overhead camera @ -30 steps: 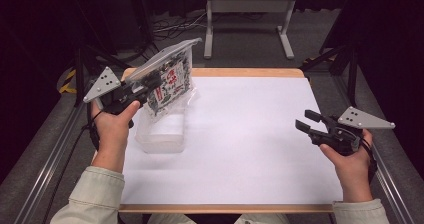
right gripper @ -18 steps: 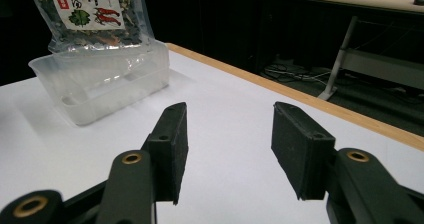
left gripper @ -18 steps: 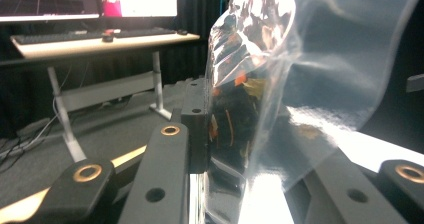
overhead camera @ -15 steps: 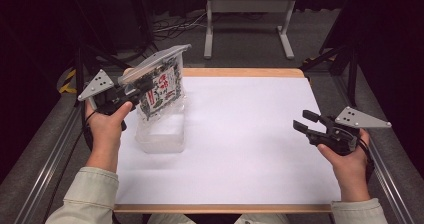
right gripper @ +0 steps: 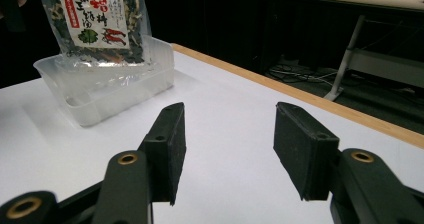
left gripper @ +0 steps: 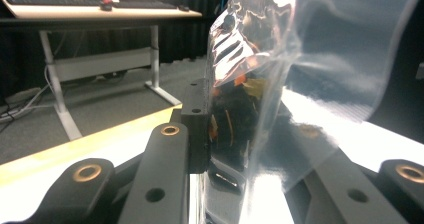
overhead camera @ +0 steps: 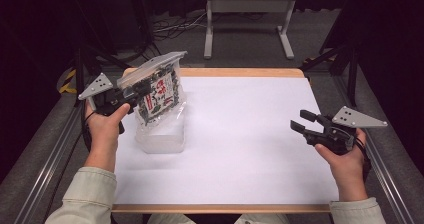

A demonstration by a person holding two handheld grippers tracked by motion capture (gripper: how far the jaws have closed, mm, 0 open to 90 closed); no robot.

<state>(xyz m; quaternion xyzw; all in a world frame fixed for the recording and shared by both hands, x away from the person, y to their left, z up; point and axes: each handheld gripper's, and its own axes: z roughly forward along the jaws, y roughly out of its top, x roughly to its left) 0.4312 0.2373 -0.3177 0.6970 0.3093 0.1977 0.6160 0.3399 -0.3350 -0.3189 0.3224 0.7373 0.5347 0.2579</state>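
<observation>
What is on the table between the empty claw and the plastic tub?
Nothing. In the high view, only bare white table lies between the right gripper and the clear tub. The right gripper view shows the same bare stretch.

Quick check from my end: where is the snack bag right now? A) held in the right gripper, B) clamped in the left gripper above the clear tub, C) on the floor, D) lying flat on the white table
B: the left gripper is shut on the snack bag, holding it over the clear tub; the right gripper is open and holds nothing.

Glossy clear plastic bag [overhead camera: 159, 91], translucent plastic tray [overhead camera: 161, 137], matt white table [overhead camera: 250, 134] edged in wood.
</observation>
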